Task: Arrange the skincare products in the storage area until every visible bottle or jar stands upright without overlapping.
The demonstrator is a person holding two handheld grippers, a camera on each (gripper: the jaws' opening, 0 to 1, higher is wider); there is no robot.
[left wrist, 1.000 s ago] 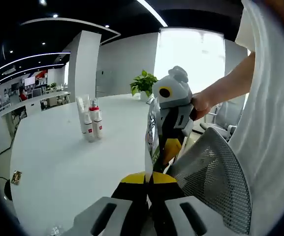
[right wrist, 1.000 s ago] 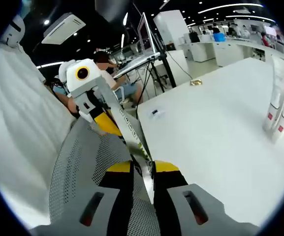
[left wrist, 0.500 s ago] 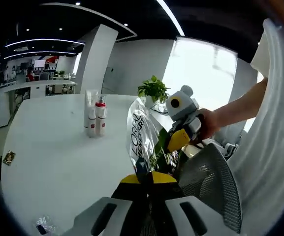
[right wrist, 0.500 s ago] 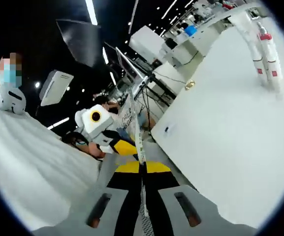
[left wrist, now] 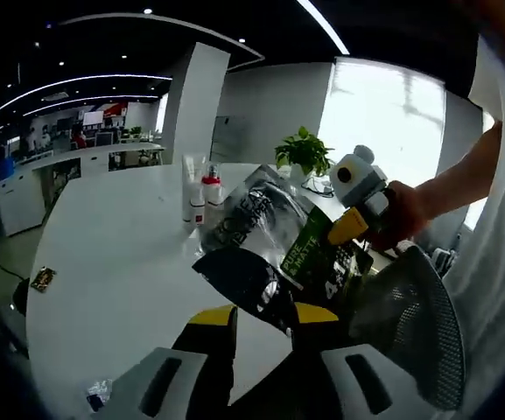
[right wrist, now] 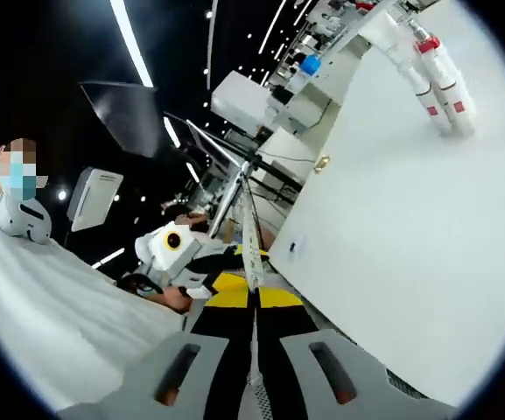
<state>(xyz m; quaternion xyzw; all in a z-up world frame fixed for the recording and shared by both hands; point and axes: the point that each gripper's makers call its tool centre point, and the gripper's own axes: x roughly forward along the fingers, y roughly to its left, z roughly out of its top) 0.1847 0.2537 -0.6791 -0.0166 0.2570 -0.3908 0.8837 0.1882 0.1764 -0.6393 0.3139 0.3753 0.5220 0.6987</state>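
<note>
A crinkled silver, black and green skincare pouch (left wrist: 274,249) hangs over the table's near edge. My right gripper (left wrist: 343,229) comes in from the right, shut on the pouch's upper corner. My left gripper (left wrist: 265,317) stands open, with the pouch's black lower corner between its spread jaws. In the right gripper view the pouch (right wrist: 250,232) shows edge-on, pinched in my right gripper (right wrist: 253,302), with the left gripper (right wrist: 201,262) beyond it. White tubes and a red-capped bottle (left wrist: 198,197) stand upright together on the white table (left wrist: 112,254). They also show far off as the bottles (right wrist: 429,74).
A grey mesh chair back (left wrist: 410,324) sits close at the right. A potted plant (left wrist: 303,153) stands at the table's far edge. A small packet (left wrist: 42,278) and a wrapper (left wrist: 97,394) lie near the left edge. Desks and screens (right wrist: 261,96) lie beyond.
My left gripper's jaws have spread apart from the shut grip on the pouch. The pouch has swung to face the left gripper view broadside. The right gripper keeps its hold.
</note>
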